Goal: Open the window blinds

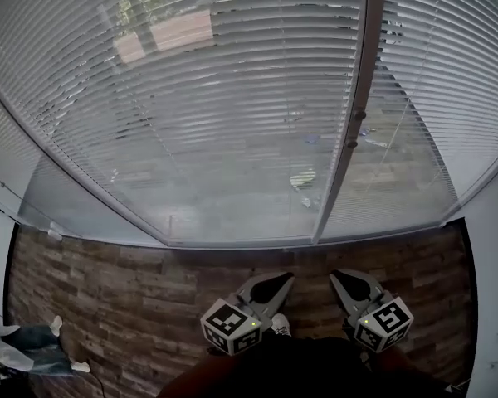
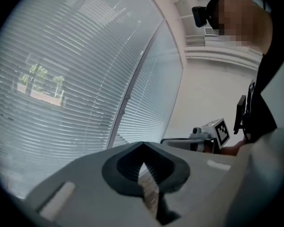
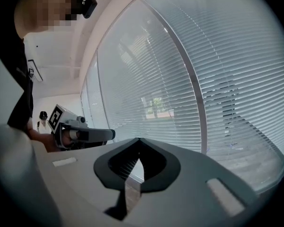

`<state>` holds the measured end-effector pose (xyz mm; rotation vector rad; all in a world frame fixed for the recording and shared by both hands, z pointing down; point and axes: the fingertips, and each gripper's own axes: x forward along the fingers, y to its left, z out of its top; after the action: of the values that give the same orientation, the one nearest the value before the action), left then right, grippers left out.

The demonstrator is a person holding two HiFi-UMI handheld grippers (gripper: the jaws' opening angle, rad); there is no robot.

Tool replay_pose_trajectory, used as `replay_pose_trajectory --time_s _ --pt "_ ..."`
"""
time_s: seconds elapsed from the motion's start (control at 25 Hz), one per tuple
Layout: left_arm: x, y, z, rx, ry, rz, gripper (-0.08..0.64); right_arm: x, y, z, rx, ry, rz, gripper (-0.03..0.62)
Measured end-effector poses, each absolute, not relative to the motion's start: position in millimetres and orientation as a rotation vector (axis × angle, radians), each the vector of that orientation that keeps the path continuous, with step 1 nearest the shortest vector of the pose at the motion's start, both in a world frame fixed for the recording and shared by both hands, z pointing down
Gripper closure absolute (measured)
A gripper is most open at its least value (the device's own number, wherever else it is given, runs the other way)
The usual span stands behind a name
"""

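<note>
Left tool (image 1: pixel 278 282) and right tool (image 1: pixel 340 278), both clenched on nothing, hang side by side low before the post (image 1: pixel 354 114). They are well short of the lowered blinds (image 1: pixel 207 114), which span the glass either side of the post. The view outside shows dimly through the slats. No cord or wand can be made out; the small fittings (image 1: pixel 352 143) on the post look the likeliest control. Best to raise one tool to them, release its jaws first, then grip squarely and work slowly.
</note>
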<state>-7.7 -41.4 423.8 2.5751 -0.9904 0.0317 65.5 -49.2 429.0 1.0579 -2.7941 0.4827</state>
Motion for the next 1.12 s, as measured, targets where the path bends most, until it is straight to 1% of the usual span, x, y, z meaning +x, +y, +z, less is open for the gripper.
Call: replay_pose_trajectory --time_s 0.4,1.12 --pt "-47 -64 419 2.596 -0.944 0.003 0.560 24 -65 424 1.091 -2.766 0.451 0.565" --pt "-41 -92 433 2.560 -0.921 -0.024 0.560 31 -93 433 1.105 -2.723 0.474 0.565"
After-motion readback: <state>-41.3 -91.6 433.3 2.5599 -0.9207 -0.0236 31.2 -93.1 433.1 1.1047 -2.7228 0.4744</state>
